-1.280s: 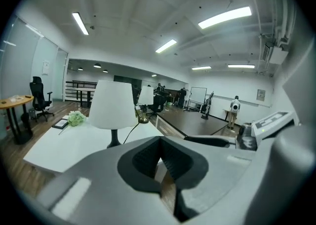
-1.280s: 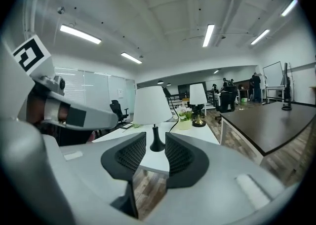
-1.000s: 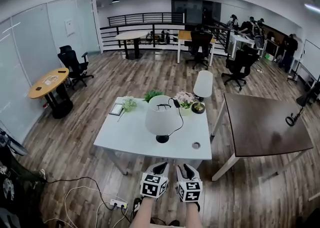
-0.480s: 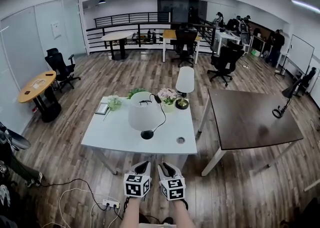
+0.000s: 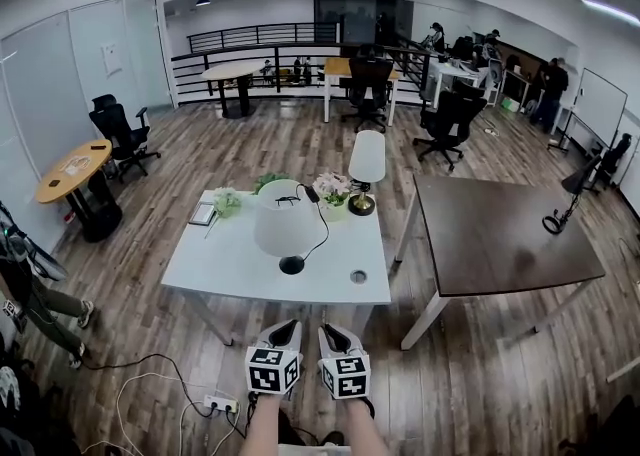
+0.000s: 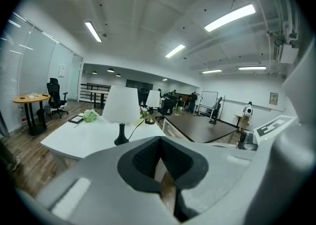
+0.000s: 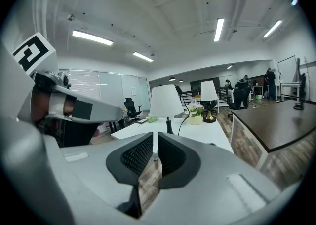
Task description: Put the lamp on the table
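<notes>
Ahead of both grippers, on the white table (image 5: 220, 269), stands the lamp (image 5: 281, 228): white shade, round black foot, black cord (image 5: 323, 229) hanging off the shade. Only the head view shows the cord's end across the shade's top; the gripper views show the slim black stem underneath. The left gripper (image 5: 287, 328) is pressed together and empty. The right gripper (image 5: 336, 331) has just been closing to a narrow slit, with nothing between its jaws.

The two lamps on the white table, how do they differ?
The near lamp has a black base and a wide shade; the far lamp has a brass-coloured base and a narrower shade. On the table, the near lamp stands centrally, the far lamp at the back right corner. Both stand upright with white shades.
</notes>
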The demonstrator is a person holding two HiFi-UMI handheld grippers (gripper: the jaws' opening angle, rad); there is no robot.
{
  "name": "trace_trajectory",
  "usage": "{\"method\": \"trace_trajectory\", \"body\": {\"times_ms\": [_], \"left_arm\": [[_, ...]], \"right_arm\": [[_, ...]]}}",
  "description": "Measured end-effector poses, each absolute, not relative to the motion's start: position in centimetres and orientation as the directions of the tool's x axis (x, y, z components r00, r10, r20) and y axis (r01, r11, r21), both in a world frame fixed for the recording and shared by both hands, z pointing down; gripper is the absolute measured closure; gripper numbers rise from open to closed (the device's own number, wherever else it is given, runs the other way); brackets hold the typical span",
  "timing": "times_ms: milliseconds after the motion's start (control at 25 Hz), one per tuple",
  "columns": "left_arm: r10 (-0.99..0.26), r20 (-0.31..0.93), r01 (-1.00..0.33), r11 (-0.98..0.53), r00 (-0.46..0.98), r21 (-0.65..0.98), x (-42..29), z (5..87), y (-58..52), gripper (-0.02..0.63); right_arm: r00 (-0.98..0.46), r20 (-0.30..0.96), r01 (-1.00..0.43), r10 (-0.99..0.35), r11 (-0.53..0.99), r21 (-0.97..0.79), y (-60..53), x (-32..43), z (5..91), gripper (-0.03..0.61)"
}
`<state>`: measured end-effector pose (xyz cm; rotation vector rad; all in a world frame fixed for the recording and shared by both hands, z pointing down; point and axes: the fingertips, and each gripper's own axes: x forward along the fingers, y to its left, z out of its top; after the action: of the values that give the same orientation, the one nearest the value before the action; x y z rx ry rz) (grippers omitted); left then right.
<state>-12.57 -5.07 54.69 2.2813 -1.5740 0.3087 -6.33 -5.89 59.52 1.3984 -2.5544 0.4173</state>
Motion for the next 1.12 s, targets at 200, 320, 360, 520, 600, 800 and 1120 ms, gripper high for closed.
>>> {"method": "trace_trajectory", "body": {"times_ms": [200,320,360,520,600,800,1120], "left_arm": [[-0.857,0.362,-0.931,-0.331,0.366,0.155,-12.3,54.6,-4.7,0.614],[-0.858,0.349,-0.926,-0.337,0.377,0.173,-11.9,54.6,-4.3,0.614],[-0.857,0.346,-0.923,-0.341,0.383,0.177,-11.6,54.6,-4.3,0.614],[-0.847,0.354,-0.918,-0.358,0.396,0.169,-10.8,54.7,-4.5,0.614],[-0.843,0.359,-0.916,-0.368,0.401,0.159,-10.5,54.7,-4.8,0.614],[-0.843,0.372,-0.921,-0.364,0.388,0.137,-10.9,54.5,-5.4,0.614],[-0.857,0.378,-0.937,-0.327,0.349,0.124,-12.5,54.3,-5.6,0.614]], "right_arm": [[-0.536,0.305,-0.843,-0.788,0.520,-0.137,-5.4,-6.5,59.4,0.528],[-0.533,0.297,-0.845,-0.792,0.516,-0.141,-5.0,-6.1,59.3,0.532],[-0.531,0.296,-0.846,-0.794,0.513,-0.142,-4.9,-5.9,59.3,0.534],[-0.523,0.298,-0.852,-0.798,0.502,-0.150,-4.8,-5.4,59.3,0.551],[-0.519,0.298,-0.855,-0.801,0.495,-0.156,-5.2,-5.3,59.3,0.552],[-0.521,0.302,-0.853,-0.798,0.495,-0.163,-5.7,-5.5,59.4,0.552],[-0.541,0.310,-0.841,-0.782,0.512,-0.178,-6.0,-6.6,59.7,0.552]]}}
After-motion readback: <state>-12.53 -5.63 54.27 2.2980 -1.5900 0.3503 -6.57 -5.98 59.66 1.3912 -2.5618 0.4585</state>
